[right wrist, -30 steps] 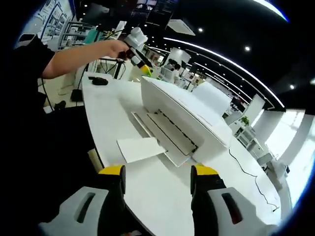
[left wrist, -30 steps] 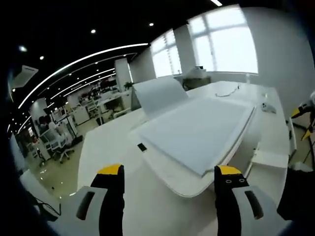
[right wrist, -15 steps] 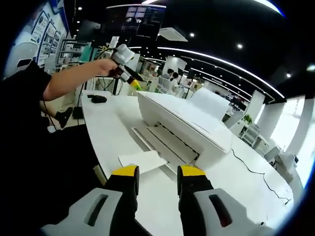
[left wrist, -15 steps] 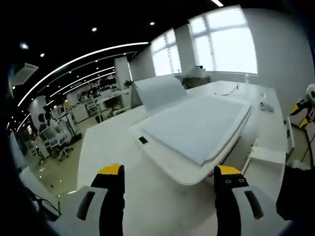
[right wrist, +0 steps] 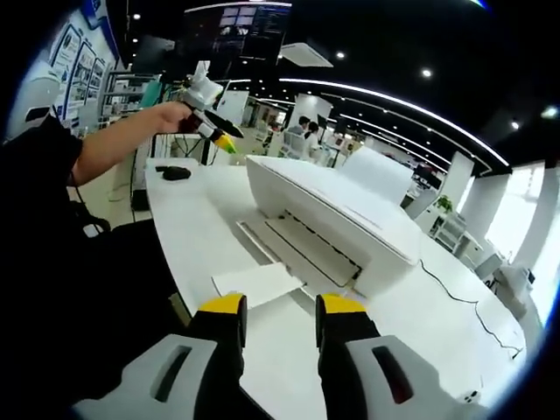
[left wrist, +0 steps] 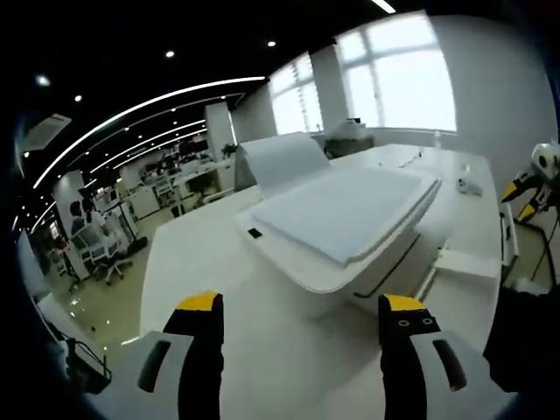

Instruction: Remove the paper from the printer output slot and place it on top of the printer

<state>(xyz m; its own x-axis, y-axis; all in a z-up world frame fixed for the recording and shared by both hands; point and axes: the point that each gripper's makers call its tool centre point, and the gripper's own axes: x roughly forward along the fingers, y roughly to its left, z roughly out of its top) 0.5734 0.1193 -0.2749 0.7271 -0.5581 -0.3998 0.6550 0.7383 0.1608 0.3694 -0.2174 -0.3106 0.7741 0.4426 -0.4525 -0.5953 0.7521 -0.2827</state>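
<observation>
A white printer [left wrist: 341, 227] stands on the white table, its lid flat and its rear paper support raised. Below and in front of it my left gripper [left wrist: 301, 306] hangs open, nothing between its jaws. The printer [right wrist: 328, 214] is also in the right gripper view, where a sheet of paper [right wrist: 258, 284] lies on the output tray at its front slot. My right gripper [right wrist: 282, 306] hovers just short of that paper, jaws fairly close together but open and holding nothing. A hand holds the left gripper [right wrist: 210, 122] above the printer's far end. The right gripper [left wrist: 532, 179] shows at the right edge.
A black mouse [right wrist: 175, 172] lies on the white table [right wrist: 188, 232] beyond the printer. A thin cable [right wrist: 455, 302] runs across the tabletop to the right. The person's dark sleeve fills the left side. Office desks and chairs [left wrist: 101, 254] stand past the table edge.
My right gripper's jaws have narrowed since a second ago, and its view sits a little closer to the paper. The left gripper view has drawn back slightly from the printer.
</observation>
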